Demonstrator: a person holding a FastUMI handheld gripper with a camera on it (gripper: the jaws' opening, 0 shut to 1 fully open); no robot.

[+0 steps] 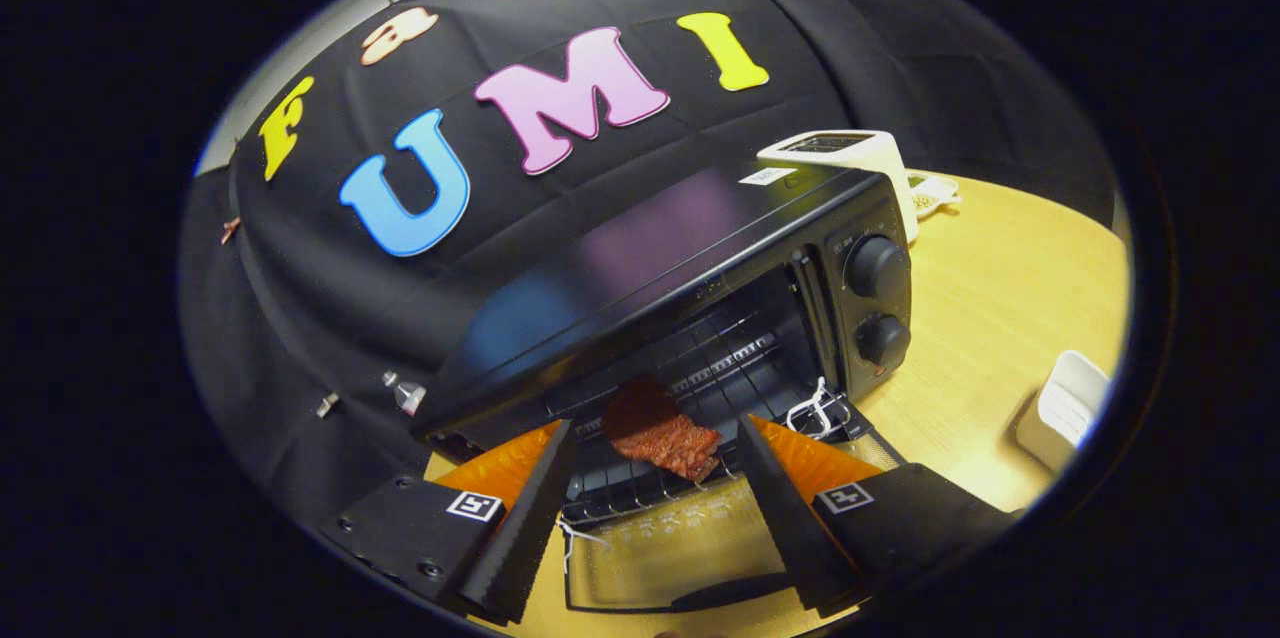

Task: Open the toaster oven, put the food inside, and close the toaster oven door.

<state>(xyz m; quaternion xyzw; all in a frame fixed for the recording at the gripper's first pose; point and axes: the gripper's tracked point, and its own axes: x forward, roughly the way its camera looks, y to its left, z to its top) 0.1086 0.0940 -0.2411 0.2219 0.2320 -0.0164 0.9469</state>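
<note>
The black toaster oven (700,248) stands on the wooden table with its glass door (660,548) folded down flat toward me. A reddish-brown piece of food (660,433), like a slice of meat, lies on the wire rack (700,378) at the mouth of the oven. My gripper (655,438) is open, its two black fingers spread to either side of the food, neither one touching it. The fingers hover above the lowered door. Two round knobs (878,268) sit on the oven's right panel.
A white toaster (850,153) stands behind the oven at its right corner. A white box (1065,408) rests on the table to the right. Bare wooden tabletop (1000,298) stretches right of the oven. White string (815,408) hangs by the door's hinge.
</note>
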